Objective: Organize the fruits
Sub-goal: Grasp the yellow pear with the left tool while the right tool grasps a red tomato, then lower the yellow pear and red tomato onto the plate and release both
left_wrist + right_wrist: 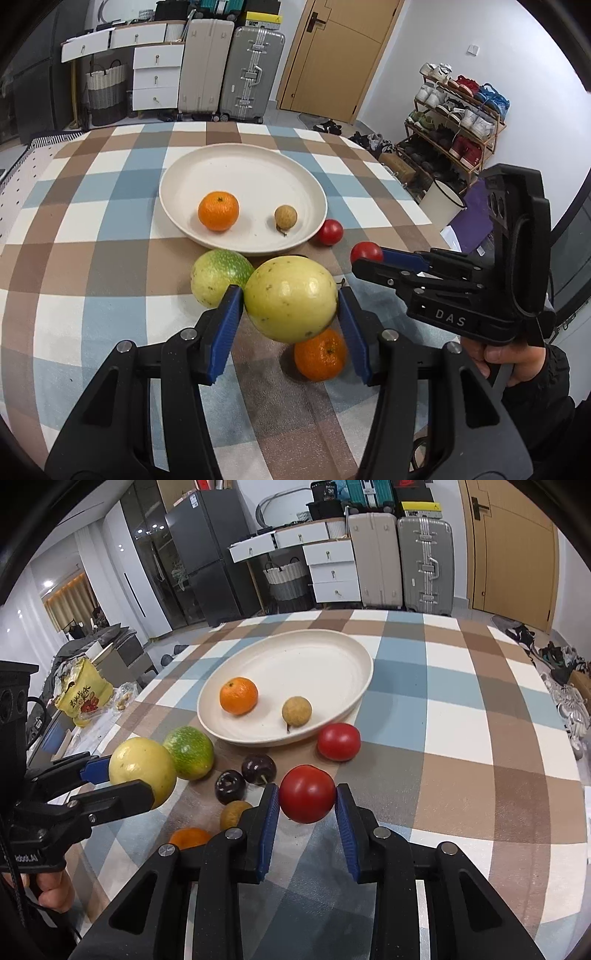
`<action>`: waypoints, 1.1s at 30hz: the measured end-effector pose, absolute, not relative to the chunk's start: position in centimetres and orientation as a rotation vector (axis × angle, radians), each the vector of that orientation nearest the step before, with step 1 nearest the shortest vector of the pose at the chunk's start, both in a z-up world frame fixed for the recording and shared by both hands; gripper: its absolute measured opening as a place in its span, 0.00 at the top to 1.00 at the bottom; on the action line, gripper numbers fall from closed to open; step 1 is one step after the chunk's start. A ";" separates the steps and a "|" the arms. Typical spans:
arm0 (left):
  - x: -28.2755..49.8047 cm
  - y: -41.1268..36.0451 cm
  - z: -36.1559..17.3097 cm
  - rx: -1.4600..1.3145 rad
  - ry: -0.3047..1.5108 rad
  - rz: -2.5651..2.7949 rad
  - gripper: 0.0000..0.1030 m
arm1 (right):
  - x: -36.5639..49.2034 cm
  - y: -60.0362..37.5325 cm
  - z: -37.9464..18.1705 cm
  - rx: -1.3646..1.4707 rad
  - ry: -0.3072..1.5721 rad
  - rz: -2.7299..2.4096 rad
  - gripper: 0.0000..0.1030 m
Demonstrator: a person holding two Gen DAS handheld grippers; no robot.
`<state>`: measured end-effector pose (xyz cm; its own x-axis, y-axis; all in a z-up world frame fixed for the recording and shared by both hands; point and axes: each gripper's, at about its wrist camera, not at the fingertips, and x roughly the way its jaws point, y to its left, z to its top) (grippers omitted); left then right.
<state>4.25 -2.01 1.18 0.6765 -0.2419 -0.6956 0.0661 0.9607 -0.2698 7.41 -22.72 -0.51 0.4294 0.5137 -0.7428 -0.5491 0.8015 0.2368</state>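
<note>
My left gripper [291,301] is shut on a large yellow fruit [290,298] and holds it above the table, just in front of the white plate [207,166]. My right gripper [306,794] is shut on a red tomato [307,794], also lifted. The plate [332,646] holds an orange [238,695] and a small tan fruit [296,710]. On the cloth lie a green-yellow fruit [189,752], a second tomato [338,741], two dark plums [258,768], a tan fruit [234,813] and an orange [189,837].
The checked tablecloth [461,738] covers the table; its right edge drops toward a shoe rack [454,122] and a white bin [443,201]. A yellow bag [83,698] lies off the table's left side. Suitcases [402,563] and drawers stand behind.
</note>
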 end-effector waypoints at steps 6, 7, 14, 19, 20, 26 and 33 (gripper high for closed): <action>4.4 -1.0 2.5 -0.212 0.781 -0.155 0.52 | 7.0 -22.7 0.8 -0.041 0.887 0.677 0.70; 4.5 -0.7 2.6 -0.213 0.776 -0.149 0.52 | 7.0 -22.7 1.0 -0.041 0.885 0.679 0.70; 5.3 1.5 3.7 -0.226 0.749 -0.113 0.52 | 7.2 -22.6 2.2 -0.030 0.862 0.688 0.70; 6.3 2.5 4.2 -0.220 0.736 -0.090 0.52 | 8.1 -22.6 2.7 -0.016 0.853 0.682 0.70; 6.6 2.7 4.3 -0.218 0.734 -0.086 0.52 | 8.3 -22.5 2.8 -0.015 0.851 0.681 0.70; 8.1 2.9 4.3 -0.197 0.723 -0.073 0.52 | 9.2 -22.0 3.1 -0.001 0.836 0.680 0.70; 10.5 3.1 3.8 -0.186 0.719 -0.069 0.52 | 10.5 -21.4 3.1 0.026 0.824 0.670 0.70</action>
<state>10.46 3.14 3.83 0.7510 -0.1269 -0.6480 -0.0005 0.9813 -0.1927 10.48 -21.39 3.14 0.4873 0.5604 -0.6697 -0.5409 0.7958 0.2723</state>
